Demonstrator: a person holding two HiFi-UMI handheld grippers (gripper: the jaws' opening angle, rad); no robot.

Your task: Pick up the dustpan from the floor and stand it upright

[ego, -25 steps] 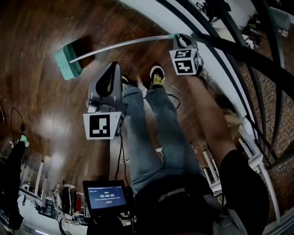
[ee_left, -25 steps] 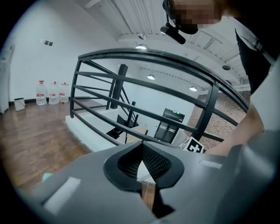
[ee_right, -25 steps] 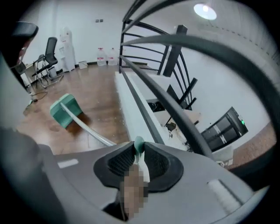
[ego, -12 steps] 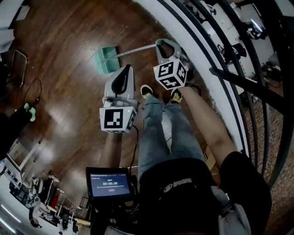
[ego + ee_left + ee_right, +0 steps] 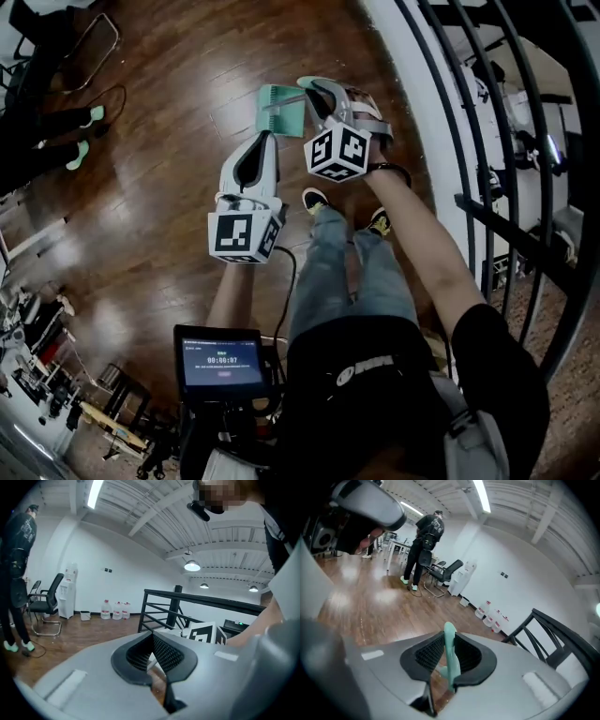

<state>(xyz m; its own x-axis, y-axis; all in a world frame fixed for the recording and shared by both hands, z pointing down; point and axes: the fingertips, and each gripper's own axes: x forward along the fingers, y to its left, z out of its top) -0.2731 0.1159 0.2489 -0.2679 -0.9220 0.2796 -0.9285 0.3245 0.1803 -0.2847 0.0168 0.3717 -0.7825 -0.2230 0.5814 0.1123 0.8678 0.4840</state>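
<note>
Mint-green is the dustpan (image 5: 279, 111) (handle tip in right gripper (image 5: 314, 89)).

The dustpan (image 5: 279, 111) lies beyond the person's shoes (image 5: 315, 199), its handle (image 5: 450, 653) between the jaws of the right gripper (image 5: 317, 92), which have just been closing on it. The left gripper (image 5: 261, 145) is just near-left of the dustpan. A railing (image 5: 487, 211) runs along the right, a chair (image 5: 44, 605) stands far left, and a screen (image 5: 221, 361) is nearest.

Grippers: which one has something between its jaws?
The right gripper: its jaws, just closing further, grip the mint-green dustpan handle. The left gripper has nothing between its jaws.
</note>
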